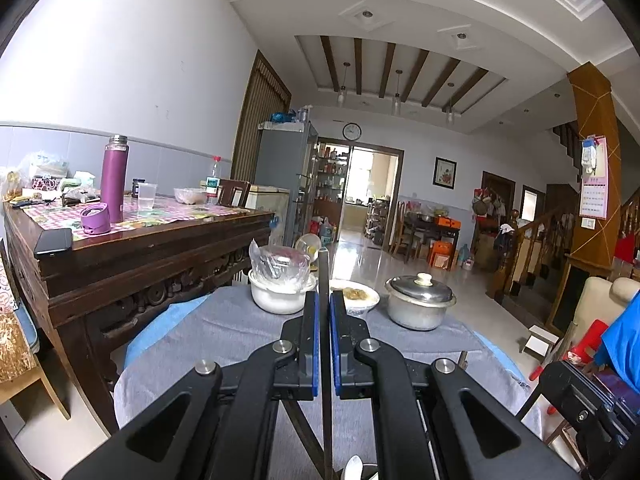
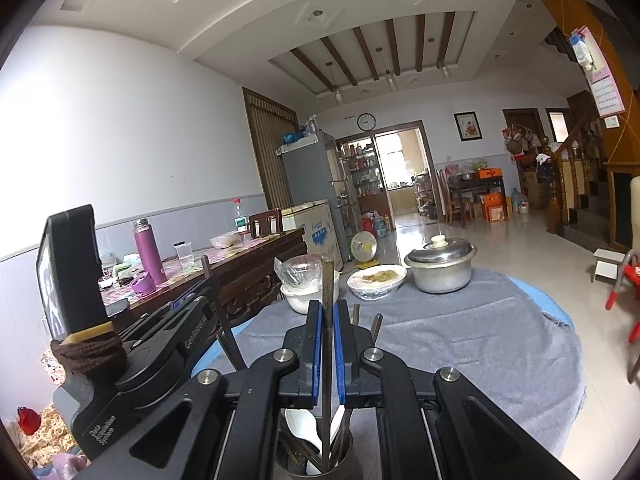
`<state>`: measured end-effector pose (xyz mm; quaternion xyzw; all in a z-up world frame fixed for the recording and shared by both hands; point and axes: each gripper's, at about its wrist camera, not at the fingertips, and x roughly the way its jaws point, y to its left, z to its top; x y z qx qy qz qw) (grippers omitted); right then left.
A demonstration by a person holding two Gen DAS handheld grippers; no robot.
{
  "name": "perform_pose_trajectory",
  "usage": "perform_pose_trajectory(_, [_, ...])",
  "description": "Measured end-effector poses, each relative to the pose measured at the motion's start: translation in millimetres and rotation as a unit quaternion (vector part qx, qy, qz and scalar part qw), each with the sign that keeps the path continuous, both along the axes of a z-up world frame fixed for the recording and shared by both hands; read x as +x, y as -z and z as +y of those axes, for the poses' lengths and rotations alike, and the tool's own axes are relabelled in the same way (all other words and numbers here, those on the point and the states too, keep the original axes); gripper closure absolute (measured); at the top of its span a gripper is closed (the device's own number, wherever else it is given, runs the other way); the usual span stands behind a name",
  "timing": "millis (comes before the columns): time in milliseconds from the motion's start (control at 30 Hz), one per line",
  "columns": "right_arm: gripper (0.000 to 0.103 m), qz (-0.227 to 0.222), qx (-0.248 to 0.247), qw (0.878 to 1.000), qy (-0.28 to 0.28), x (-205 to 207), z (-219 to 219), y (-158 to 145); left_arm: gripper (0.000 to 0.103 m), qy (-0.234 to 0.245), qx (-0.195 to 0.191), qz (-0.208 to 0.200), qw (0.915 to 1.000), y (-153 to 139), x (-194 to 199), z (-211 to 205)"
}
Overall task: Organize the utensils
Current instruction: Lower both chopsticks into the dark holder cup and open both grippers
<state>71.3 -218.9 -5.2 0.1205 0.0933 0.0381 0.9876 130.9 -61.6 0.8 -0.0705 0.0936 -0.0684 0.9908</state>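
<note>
Covering a round table (image 2: 500, 344), grey cloth, tiled room beyond, both grippers' jaws clamping upright chopsticks (image 2: 328, 320).

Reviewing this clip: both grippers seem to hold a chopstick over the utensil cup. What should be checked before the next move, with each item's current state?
1. Left gripper shut on a chopstick: ok.
2. Right gripper shut on a chopstick: ok.
3. Right chopstick's lower end inside the metal cup: ok.
4. Left chopstick's lower end inside the cup: cannot tell, hidden below the frame.
5. Cup has room beside the white spoon: cannot tell.
6. Pot and bowls stand apart from the grippers: ok.
</note>
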Motion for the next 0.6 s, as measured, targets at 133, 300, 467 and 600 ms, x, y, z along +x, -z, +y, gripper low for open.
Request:
perform_pose_trajectory(133, [0.097,0.003,0.001,1.0,-0.002,0.3,0.5,1.4,0.098,0.0,0.0,0.007,1.0,2.1,1.8,0.2])
perform_pose_trajectory(300, [0.097,0.009,0.004,1.0,-0.008,2.0,0.4,3.5,0.097,0.0,0.0,0.011,0.9999,3.8,3.6,1.1])
perform_pose_trajectory(467, [0.097,0.011,0.004,1.0,-0.011,1.2,2.0,4.3,0.097,0.0,0.001,0.015,0.9999,3.8,4.8,-0.5])
perform_pose_trajectory(600, [0.097,0.011,0.004,1.0,-0.012,0.8,2.9,3.9,0.097,0.0,0.0,0.02,0.9998,5.3,7.5,1.7])
